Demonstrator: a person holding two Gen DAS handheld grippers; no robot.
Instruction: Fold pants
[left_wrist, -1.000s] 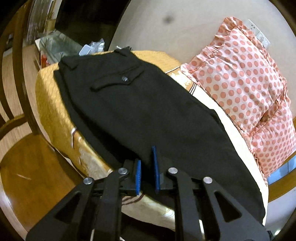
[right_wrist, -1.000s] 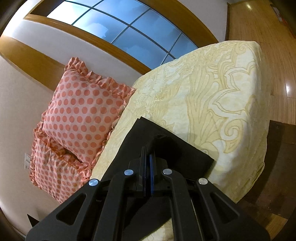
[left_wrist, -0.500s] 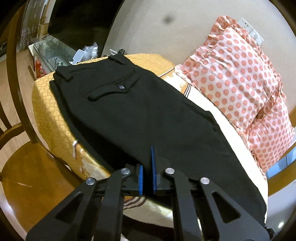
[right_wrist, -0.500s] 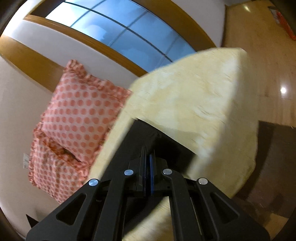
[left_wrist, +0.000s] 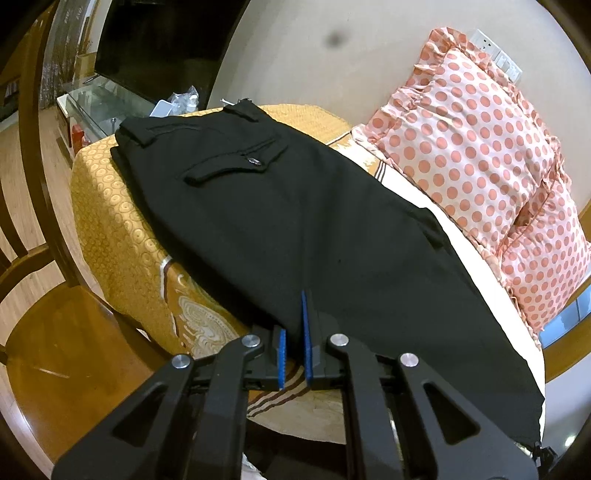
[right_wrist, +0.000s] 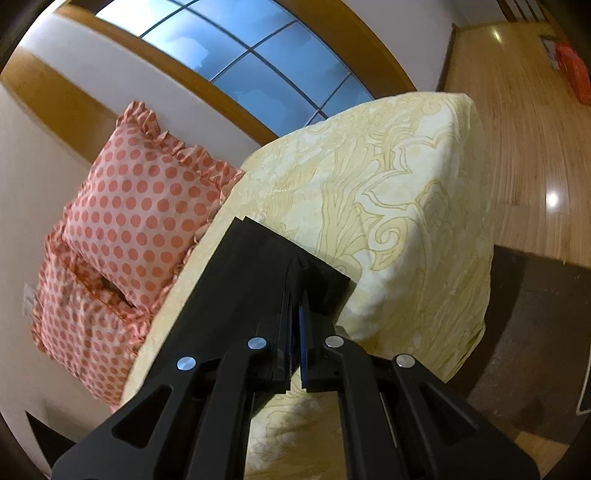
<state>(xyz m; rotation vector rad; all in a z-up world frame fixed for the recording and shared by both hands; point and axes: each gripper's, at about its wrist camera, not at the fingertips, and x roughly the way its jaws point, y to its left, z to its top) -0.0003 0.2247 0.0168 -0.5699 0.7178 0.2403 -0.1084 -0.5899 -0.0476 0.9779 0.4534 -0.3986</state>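
Black pants (left_wrist: 295, 221) lie lengthwise on the bed, legs stacked, waistband and a buttoned back pocket (left_wrist: 243, 162) at the far left end. My left gripper (left_wrist: 293, 332) is shut on the near edge of the pants around mid-leg. In the right wrist view the hem end of the pants (right_wrist: 266, 273) lies on the pale yellow bedspread (right_wrist: 406, 206). My right gripper (right_wrist: 295, 317) is shut on the hem's near edge, with a fold of cloth pinched between the blue pads (right_wrist: 302, 332).
Two pink polka-dot pillows (left_wrist: 480, 155) lean on the wall behind the pants; they also show in the right wrist view (right_wrist: 140, 210). A wooden chair (left_wrist: 40, 258) stands left of the bed. A glass TV stand (left_wrist: 107, 103) is beyond. Wooden floor (right_wrist: 524, 129) lies right.
The left jaws closed from a small gap onto the pants edge and the gripper pulled back a little. The right gripper stayed shut on the hem and lifted it slightly.
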